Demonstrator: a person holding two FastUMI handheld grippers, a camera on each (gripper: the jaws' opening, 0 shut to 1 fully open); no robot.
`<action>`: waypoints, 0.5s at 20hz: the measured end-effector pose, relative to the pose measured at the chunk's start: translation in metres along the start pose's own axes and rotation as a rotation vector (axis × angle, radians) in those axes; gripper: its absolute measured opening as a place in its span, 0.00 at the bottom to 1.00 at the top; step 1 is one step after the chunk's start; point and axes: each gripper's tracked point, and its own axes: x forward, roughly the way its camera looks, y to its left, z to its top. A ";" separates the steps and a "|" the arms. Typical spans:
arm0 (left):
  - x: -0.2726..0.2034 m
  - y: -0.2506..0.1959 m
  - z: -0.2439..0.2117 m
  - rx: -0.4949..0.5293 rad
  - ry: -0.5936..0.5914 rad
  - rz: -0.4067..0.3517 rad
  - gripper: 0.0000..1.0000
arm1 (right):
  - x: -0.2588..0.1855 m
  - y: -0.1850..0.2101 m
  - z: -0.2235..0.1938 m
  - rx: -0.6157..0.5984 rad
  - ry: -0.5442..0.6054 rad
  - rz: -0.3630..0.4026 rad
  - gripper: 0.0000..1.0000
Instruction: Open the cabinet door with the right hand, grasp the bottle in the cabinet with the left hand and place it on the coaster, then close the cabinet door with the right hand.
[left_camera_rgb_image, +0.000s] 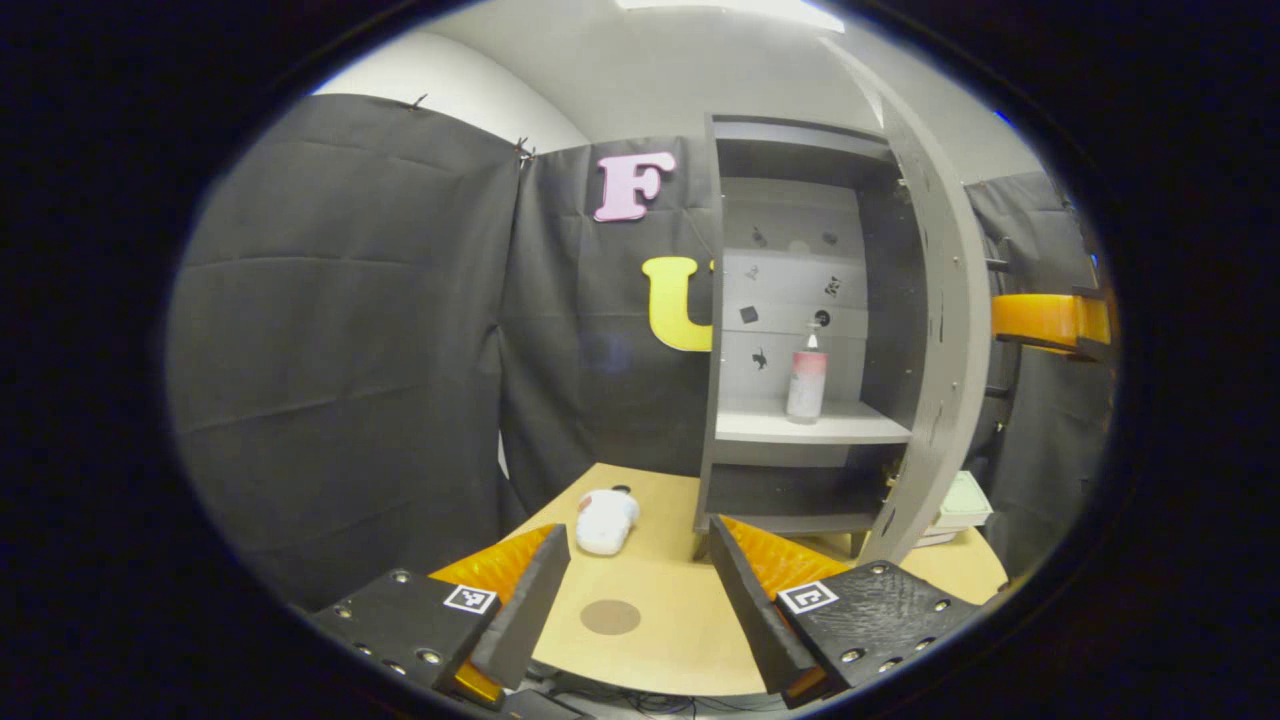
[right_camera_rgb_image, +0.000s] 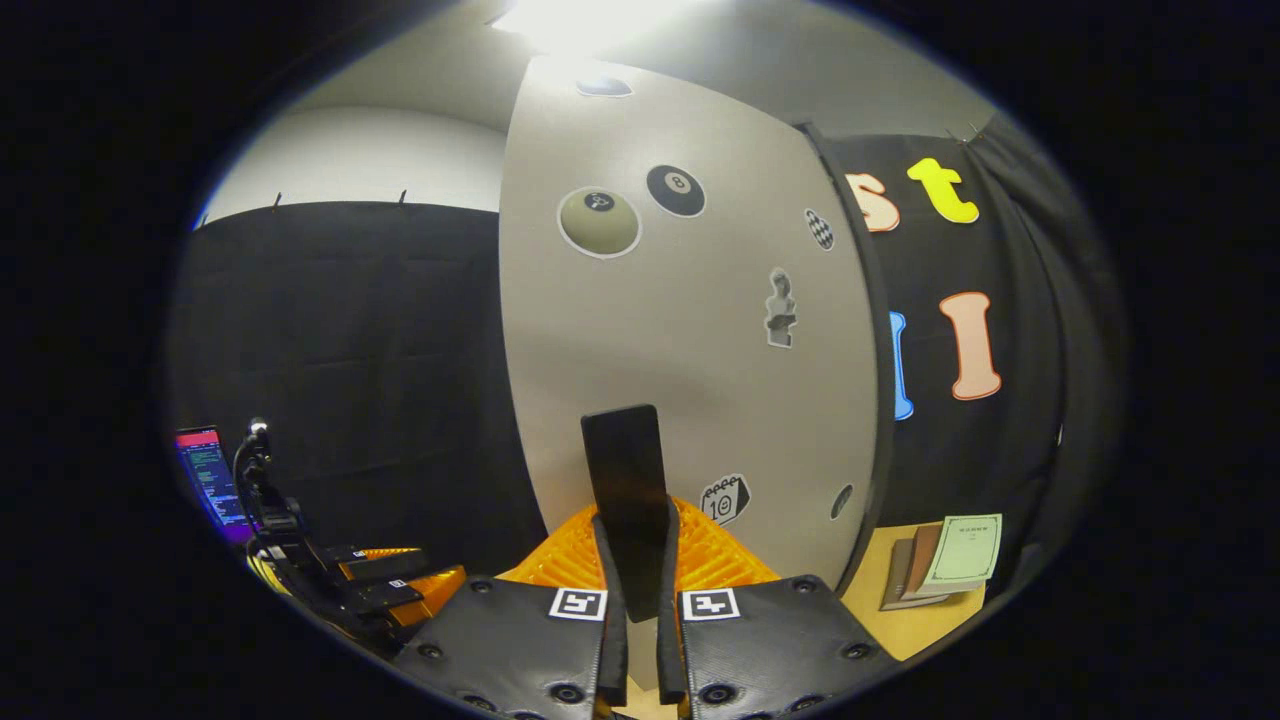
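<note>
Right gripper (right_camera_rgb_image: 635, 600): we clamp the grey cabinet door's (right_camera_rgb_image: 690, 330) black handle (right_camera_rgb_image: 627, 490).
Left gripper (left_camera_rgb_image: 640, 590): ours gapes empty above the wooden table (left_camera_rgb_image: 680, 600).
Pink-white bottle (left_camera_rgb_image: 806, 380): upright on the cabinet shelf (left_camera_rgb_image: 810, 425).

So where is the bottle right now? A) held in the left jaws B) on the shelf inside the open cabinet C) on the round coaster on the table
B: in the left gripper view the bottle stands upright on the shelf in the open cabinet, while the coaster is bare.
</note>
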 end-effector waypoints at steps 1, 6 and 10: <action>0.000 -0.003 0.000 0.005 0.002 -0.011 0.85 | -0.003 -0.003 0.000 0.007 0.001 -0.013 0.13; 0.001 -0.030 0.000 0.034 0.007 -0.089 0.85 | -0.018 -0.016 0.000 0.036 -0.006 -0.069 0.13; 0.002 -0.052 -0.003 0.035 0.025 -0.169 0.85 | -0.035 -0.031 0.001 0.070 -0.030 -0.142 0.10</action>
